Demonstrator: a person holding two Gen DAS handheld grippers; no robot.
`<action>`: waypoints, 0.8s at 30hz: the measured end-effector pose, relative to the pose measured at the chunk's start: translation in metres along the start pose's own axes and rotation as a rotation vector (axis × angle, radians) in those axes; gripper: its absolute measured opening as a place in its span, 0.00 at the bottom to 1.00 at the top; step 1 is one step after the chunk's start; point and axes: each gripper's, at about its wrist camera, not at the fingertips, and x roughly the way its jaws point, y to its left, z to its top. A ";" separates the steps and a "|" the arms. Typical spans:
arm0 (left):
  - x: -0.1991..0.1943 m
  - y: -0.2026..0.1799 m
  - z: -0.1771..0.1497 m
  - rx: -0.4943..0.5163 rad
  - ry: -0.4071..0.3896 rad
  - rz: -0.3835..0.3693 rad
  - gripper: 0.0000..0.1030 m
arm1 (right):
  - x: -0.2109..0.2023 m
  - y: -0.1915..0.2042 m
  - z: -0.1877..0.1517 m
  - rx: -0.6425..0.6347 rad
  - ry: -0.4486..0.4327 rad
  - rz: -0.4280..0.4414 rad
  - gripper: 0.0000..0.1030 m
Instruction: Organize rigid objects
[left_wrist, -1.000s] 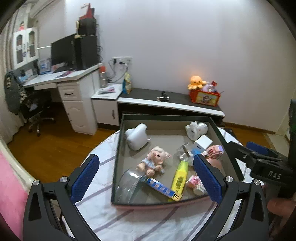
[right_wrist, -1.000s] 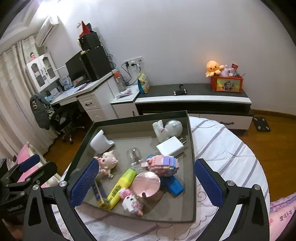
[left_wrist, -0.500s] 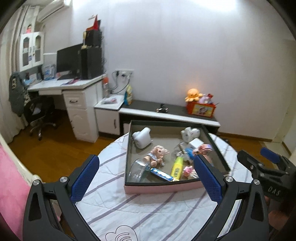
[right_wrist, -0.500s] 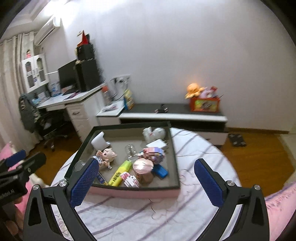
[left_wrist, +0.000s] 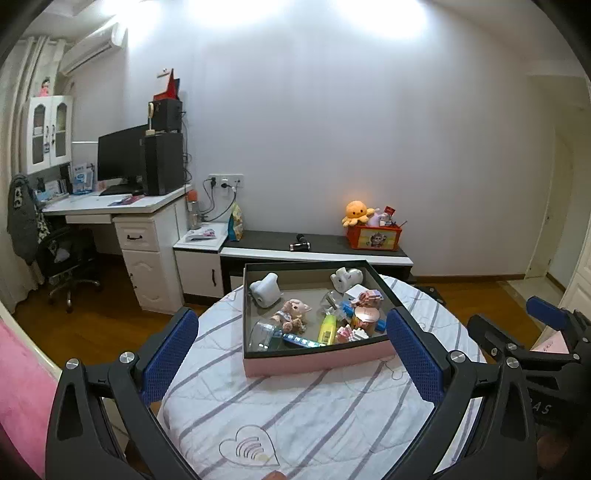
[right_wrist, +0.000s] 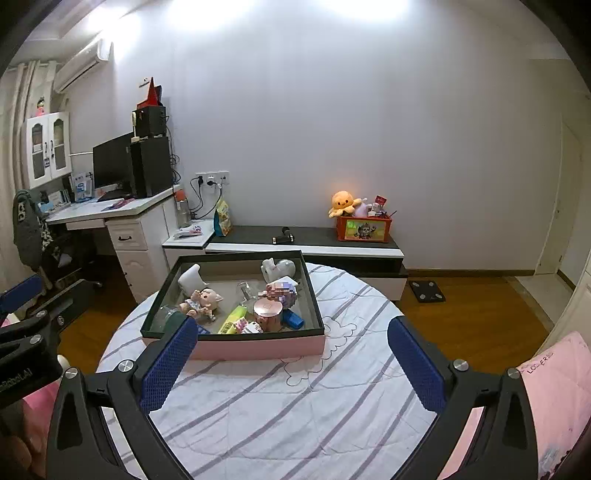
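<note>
A round desk (left_wrist: 295, 413) with a striped cloth stands in a bedroom. On it sits a pink box (right_wrist: 236, 345) full of small things: a toy pig (right_wrist: 201, 301), a yellow tube (right_wrist: 232, 319) and a pink tin (right_wrist: 268, 309). The left hand-held gripper (left_wrist: 291, 360) and the right hand-held gripper (right_wrist: 291, 363) hang above the cloth, near the box. Both are wide apart and hold nothing.

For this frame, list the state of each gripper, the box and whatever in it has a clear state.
left gripper: open, empty, short of the box.
right gripper: open, empty.
box: lidless, filled, on the striped tablecloth.
yellow tube: lying flat.
pig doll: lying down.
pink round tin: lid on.
</note>
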 end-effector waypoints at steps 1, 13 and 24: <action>-0.003 -0.001 -0.001 -0.006 0.000 0.008 1.00 | -0.002 -0.002 0.000 0.001 -0.004 0.008 1.00; -0.032 -0.007 -0.009 -0.065 -0.008 0.088 1.00 | -0.017 -0.016 -0.006 0.008 -0.034 0.103 1.00; -0.041 -0.011 -0.009 -0.053 -0.004 0.099 1.00 | -0.030 -0.024 -0.008 0.034 -0.051 0.094 1.00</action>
